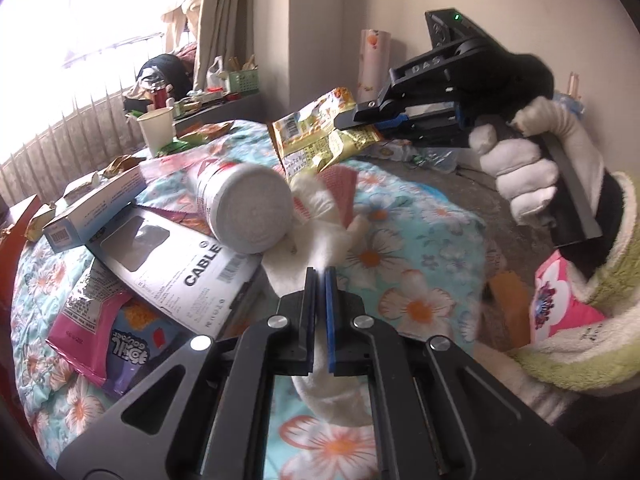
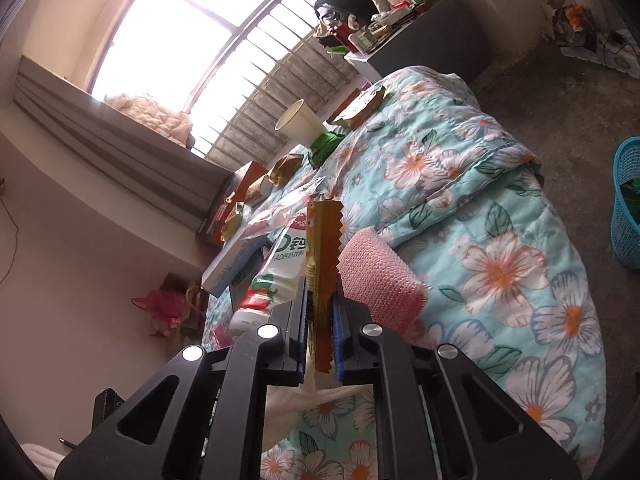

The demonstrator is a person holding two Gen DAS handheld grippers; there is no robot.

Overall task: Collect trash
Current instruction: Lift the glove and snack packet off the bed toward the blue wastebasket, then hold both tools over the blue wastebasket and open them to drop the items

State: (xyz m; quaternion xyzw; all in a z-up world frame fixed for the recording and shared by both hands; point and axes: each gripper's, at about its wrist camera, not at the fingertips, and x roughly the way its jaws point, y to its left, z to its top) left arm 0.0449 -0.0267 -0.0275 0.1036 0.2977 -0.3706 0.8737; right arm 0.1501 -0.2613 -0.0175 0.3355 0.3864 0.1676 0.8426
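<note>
My left gripper (image 1: 319,280) is clamped on a tissue (image 1: 320,216) lying on the quilt (image 1: 420,240), with a bottle (image 1: 244,204) on its side just left of it, resting on a cable box (image 1: 176,264). My right gripper (image 2: 320,312) holds a snack wrapper (image 1: 320,132) above the quilt, beyond the tissue. A paper cup (image 1: 157,128) stands at the far end, and a basket (image 2: 628,204) sits on the floor to the right of the bed.

Bed left: crowded with bottle (image 1: 244,208), cable box (image 1: 172,268), blue box (image 1: 94,208), snack bag (image 1: 104,344).
Bed right: bare quilt (image 2: 500,240), only pink wrap (image 2: 380,276) in the way.
Floor: open up to the basket (image 2: 626,208).
</note>
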